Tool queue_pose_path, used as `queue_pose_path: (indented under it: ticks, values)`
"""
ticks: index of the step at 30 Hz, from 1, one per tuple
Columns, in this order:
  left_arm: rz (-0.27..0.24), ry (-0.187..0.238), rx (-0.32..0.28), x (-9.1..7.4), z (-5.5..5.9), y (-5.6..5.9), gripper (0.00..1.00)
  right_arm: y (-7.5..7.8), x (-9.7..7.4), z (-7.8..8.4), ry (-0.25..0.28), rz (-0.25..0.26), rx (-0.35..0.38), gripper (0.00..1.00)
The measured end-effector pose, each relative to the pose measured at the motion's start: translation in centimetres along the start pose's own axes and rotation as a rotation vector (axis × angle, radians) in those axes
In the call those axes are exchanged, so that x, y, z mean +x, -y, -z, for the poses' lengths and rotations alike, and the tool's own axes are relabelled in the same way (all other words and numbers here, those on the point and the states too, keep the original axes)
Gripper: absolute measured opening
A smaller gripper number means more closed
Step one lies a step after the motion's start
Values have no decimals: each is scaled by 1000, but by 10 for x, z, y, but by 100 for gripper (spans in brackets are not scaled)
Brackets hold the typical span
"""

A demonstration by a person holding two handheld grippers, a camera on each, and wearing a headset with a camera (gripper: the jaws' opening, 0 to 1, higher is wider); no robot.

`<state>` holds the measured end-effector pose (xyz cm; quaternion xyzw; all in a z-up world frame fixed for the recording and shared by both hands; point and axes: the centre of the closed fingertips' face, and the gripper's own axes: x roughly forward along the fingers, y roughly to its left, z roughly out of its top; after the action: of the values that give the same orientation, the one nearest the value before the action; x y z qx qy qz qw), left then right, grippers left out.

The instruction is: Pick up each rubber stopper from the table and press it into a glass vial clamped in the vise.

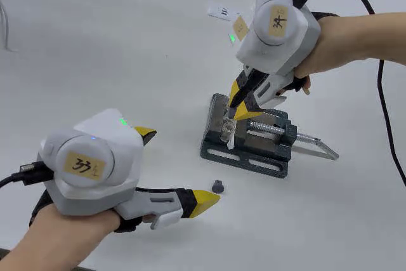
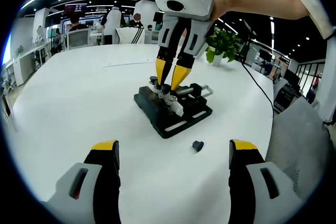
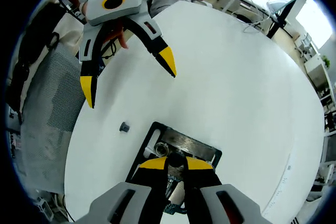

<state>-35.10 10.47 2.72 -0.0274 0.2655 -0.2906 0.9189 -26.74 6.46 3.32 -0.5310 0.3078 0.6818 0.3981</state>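
in the head view the left gripper [image 1: 176, 168] sits at the lower left of the frame, held in a hand [image 1: 66, 236]. its yellow-tipped jaws are spread wide apart and hold nothing. the rubber stopper [image 1: 218, 186], small and dark, lies on the white counter [image 1: 127, 42] just right of the lower jaw tip, near it but not touching. it is also just below the front edge of the vise [image 1: 250, 158]. in the left gripper view the rubber stopper [image 2: 197, 145] lies ahead of the jaws, between the two tips and closer to the right one. the vise [image 2: 178, 116] stands beyond it at frame centre.

the right gripper [image 1: 241, 107] hangs at the upper right of the head view. its tips point down over the left end of the vise, where a glass vial [image 1: 227, 132] stands clamped. in the right gripper view its jaws are drawn close together on a small dark piece, by its look a second stopper [image 3: 176, 159], directly over the vise [image 3: 184, 142]. whether this piece touches the glass vial cannot be told. the rubber stopper [image 3: 124, 127] shows on the counter left of the vise, below the wide-open left gripper [image 3: 127, 80] at the upper left.
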Motion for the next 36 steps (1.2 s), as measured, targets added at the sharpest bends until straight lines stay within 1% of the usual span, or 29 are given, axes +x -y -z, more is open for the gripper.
queue_pose_path:
  ticks: [3,20,23,25,26,27,32,34,36]
  values:
    - [3,1,-1,1,0,0,85,-1,0,1,-4,4,-16,7]
    - [10,-1,-3,2,0,2,85,0,0,1,-9,9,-39,9]
    - [11,-1,-2,2,0,2,85,1,-1,1,-3,15,-40,9]
    - [12,-1,-2,3,0,2,85,3,-2,1,-1,25,-40,12]
    - [13,-1,-2,3,1,2,85,6,-2,2,-1,38,-43,15]
    - [13,-2,-1,3,1,2,85,7,-2,2,0,38,-42,16]
    - [14,-1,-1,3,0,2,85,7,-5,-1,21,29,-24,15]
    - [12,0,0,3,-1,2,85,6,-8,-3,38,21,-4,14]
    - [10,4,1,2,-2,1,85,4,-11,-5,52,10,17,11]
